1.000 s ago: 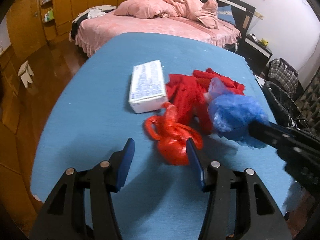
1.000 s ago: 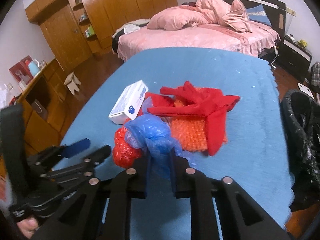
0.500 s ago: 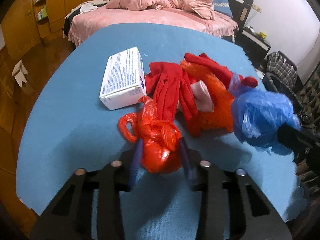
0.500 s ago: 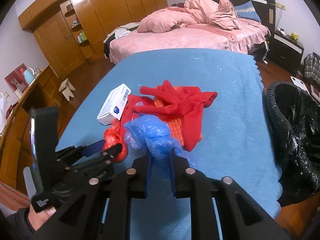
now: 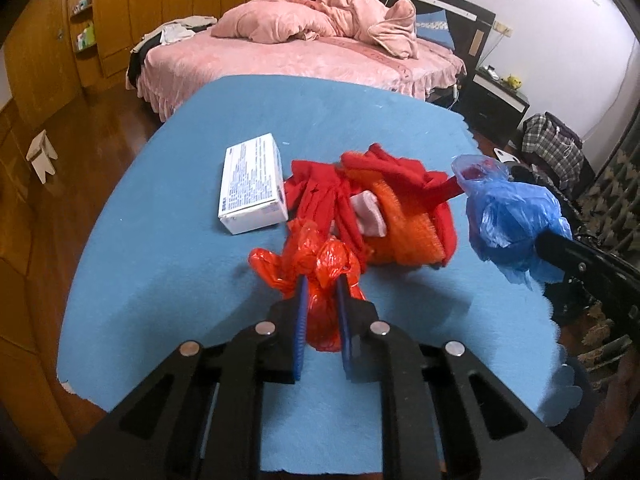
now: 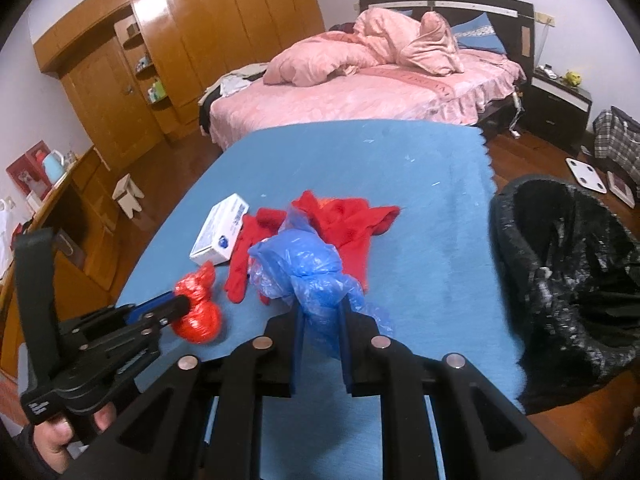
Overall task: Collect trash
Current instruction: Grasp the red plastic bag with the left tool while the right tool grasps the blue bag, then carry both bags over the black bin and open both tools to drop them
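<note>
My left gripper point(image 5: 321, 292) is shut on a crumpled red plastic bag point(image 5: 316, 272), held just above the blue table cloth point(image 5: 168, 280); the bag also shows in the right wrist view point(image 6: 198, 312). My right gripper point(image 6: 320, 312) is shut on a crumpled blue plastic bag point(image 6: 304, 268), lifted off the table; it also shows at the right of the left wrist view point(image 5: 512, 224). A black-lined trash bin point(image 6: 568, 280) stands off the table's right edge.
A white box point(image 5: 252, 184) lies on the table beside a heap of red and orange cloth point(image 5: 384, 208). A pink bed point(image 5: 304, 52) stands behind the table, wooden wardrobes point(image 6: 180, 52) at the left, a small stool point(image 6: 128, 196) on the floor.
My left gripper closed on the red bag and lifted it slightly. My right gripper carried the blue bag up and to the right, toward the bin.
</note>
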Tool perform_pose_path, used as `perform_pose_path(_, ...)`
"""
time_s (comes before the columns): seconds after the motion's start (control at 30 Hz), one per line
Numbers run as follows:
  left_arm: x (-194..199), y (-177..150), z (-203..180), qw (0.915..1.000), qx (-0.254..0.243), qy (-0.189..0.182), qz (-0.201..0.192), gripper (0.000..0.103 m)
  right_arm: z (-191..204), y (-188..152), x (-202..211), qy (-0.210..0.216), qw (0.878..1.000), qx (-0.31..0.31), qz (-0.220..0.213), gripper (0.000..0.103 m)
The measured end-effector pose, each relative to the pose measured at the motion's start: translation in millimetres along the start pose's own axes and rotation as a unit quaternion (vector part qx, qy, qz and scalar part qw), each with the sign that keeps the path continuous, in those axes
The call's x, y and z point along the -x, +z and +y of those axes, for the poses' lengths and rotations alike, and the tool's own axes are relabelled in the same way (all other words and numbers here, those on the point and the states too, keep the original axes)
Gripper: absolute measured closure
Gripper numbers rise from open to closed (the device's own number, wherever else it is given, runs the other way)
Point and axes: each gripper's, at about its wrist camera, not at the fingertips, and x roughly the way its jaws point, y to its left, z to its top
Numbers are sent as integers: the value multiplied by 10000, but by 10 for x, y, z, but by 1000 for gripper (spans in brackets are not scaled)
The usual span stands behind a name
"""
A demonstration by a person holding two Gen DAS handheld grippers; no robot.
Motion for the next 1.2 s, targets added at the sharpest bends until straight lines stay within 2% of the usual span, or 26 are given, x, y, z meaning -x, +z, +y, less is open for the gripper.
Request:
perform_pose_path(0.2,124,77,-267,9998,-190,-31,-97,90,-254,76,143,-181,9997,-173,-75,87)
perform_pose_path(0.57,128,238,-1017,9985,-513,-167,-110,90,-840,224,384,-462,9981,-374,-176,87)
perform_pose_path(0.97,-60,423,-1923,9944,-846,-624,-58,90,-1605,246,577,-892,9943,-557,-160,87)
perform_pose_path(1.2,-248,520,-2417,9915,-1010,-816,53,90,-2192,291,651,-1176,9900,-765,-129,87)
